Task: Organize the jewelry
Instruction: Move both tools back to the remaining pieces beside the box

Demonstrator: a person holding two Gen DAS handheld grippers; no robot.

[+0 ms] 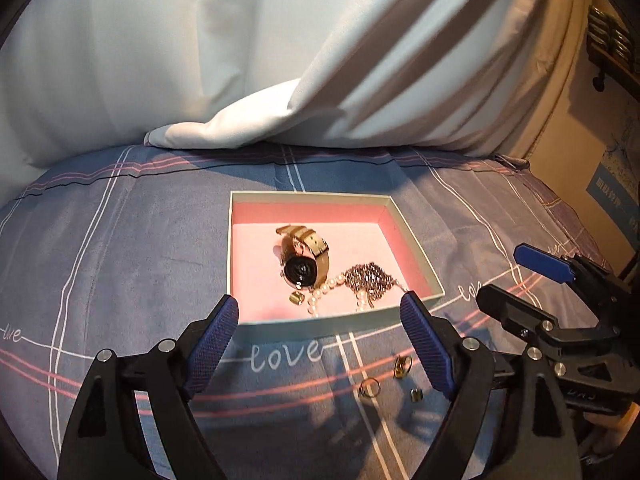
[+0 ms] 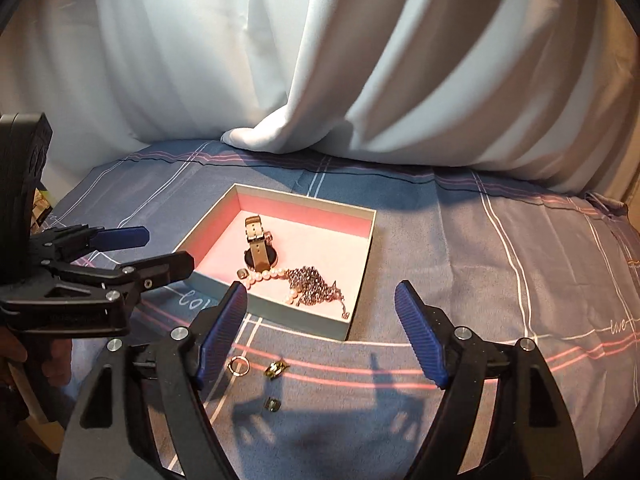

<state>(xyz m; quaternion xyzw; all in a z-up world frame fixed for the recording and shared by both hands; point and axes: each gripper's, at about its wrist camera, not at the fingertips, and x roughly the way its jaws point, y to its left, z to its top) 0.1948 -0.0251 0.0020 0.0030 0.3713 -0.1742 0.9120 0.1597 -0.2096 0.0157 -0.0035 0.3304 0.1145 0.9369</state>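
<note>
— Left wrist view, nearest: left gripper (image 1: 320, 316) with jaws spread wide, holding nothing.
— Right gripper (image 2: 322, 306)?
— Jaws equally wide apart, empty.
— Just beyond?
— Lying loose on the blue plaid bedsheet (image 1: 120, 240): small round gold ring (image 1: 369, 388), gold clasp-like earring (image 1: 401, 366), tiny gold stud (image 1: 416, 395).
— Farther?
— Shallow pink-lined cardboard box (image 1: 320, 322), containing a beige-strapped black-faced watch (image 1: 306, 256), a white pearl strand (image 1: 326, 290), a tangled dark metal chain (image 1: 368, 276).
— Behind?
— White draped curtain (image 1: 200, 60).
</note>
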